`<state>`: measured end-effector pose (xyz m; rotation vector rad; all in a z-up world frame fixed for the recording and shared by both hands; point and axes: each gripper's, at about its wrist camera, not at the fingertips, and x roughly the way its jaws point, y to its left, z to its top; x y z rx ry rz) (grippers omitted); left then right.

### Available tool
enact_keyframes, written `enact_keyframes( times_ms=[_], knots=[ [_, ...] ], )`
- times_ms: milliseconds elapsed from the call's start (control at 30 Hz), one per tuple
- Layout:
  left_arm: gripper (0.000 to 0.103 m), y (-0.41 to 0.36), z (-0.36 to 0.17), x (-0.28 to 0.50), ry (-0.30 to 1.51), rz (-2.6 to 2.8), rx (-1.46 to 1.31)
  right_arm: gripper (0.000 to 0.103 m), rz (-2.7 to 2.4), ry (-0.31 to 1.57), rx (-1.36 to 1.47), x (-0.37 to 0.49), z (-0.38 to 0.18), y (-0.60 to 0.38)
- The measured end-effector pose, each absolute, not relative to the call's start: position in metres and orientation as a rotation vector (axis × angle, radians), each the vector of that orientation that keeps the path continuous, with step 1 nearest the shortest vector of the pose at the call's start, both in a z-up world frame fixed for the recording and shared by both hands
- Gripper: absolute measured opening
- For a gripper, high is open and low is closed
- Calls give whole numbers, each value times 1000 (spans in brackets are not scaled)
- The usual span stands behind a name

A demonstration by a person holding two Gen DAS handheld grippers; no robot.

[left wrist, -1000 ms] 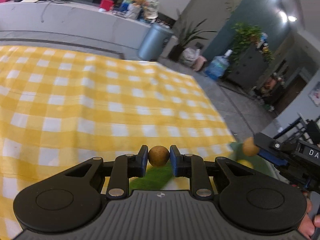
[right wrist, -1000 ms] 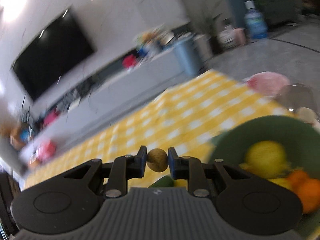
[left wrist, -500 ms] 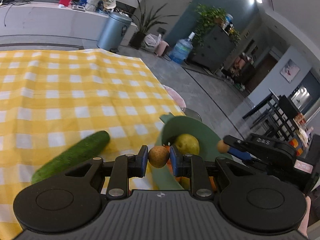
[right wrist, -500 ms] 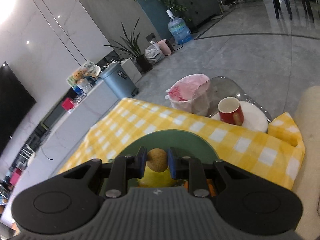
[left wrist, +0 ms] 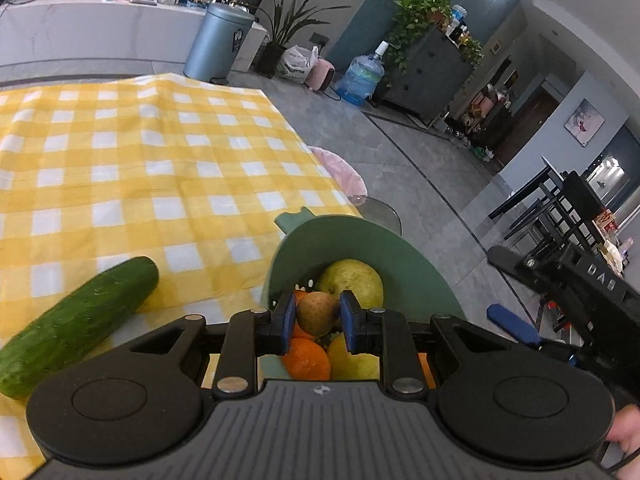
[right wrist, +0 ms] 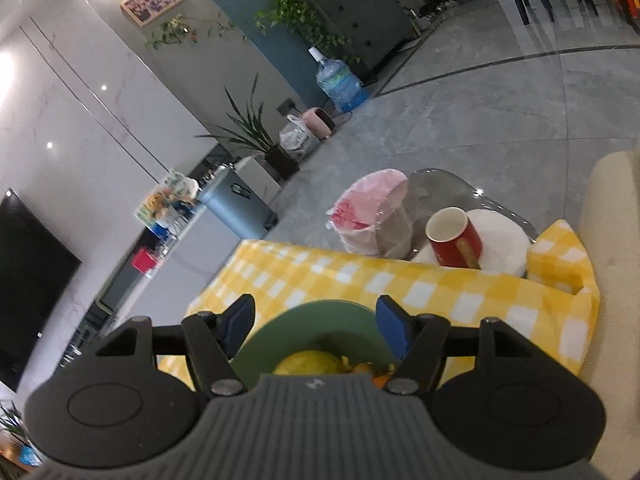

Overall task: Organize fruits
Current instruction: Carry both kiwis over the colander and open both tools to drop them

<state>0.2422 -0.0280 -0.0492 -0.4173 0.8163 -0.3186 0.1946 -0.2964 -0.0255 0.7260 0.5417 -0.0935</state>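
My left gripper (left wrist: 318, 314) is shut on a small brown round fruit (left wrist: 317, 313) and holds it over the green bowl (left wrist: 384, 244). The bowl holds a yellow-green pear (left wrist: 352, 280), an orange (left wrist: 306, 358) and a yellow fruit (left wrist: 354, 360). My right gripper (right wrist: 316, 322) is open and empty above the same green bowl (right wrist: 316, 320), where a yellow fruit (right wrist: 308, 362) shows. The right gripper (left wrist: 516, 326) also shows at the right edge of the left wrist view.
A green cucumber (left wrist: 76, 324) lies on the yellow checked cloth (left wrist: 140, 168) left of the bowl. A red mug (right wrist: 454, 238), a white plate (right wrist: 502, 244) and a pink-lined bin (right wrist: 370, 210) stand past the table's end. A cream cushion (right wrist: 616, 280) is at right.
My right gripper has opened and the small brown fruit it held is gone from its jaws. My left gripper has moved right over the bowl, still holding its fruit.
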Motion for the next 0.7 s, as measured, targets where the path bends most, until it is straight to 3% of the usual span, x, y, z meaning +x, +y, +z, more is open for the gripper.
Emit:
enact_keyframes(
  times_ms=[200,333,400,700],
  knots=[
    [26,-37,-50,244,812,-344,-414,65,-83,562,740,194,-30,-300],
    [47,-37,-53,246,812,-341,-454,65,-80,567,737,193,-30,-299],
    [48,-34,-53,244,816,-334,-454,65,-80,570,735,193,-30,-299],
    [73,-17,-31,229,809,-288,-412,65,-2,618,683,197,-28,-290]
  ],
)
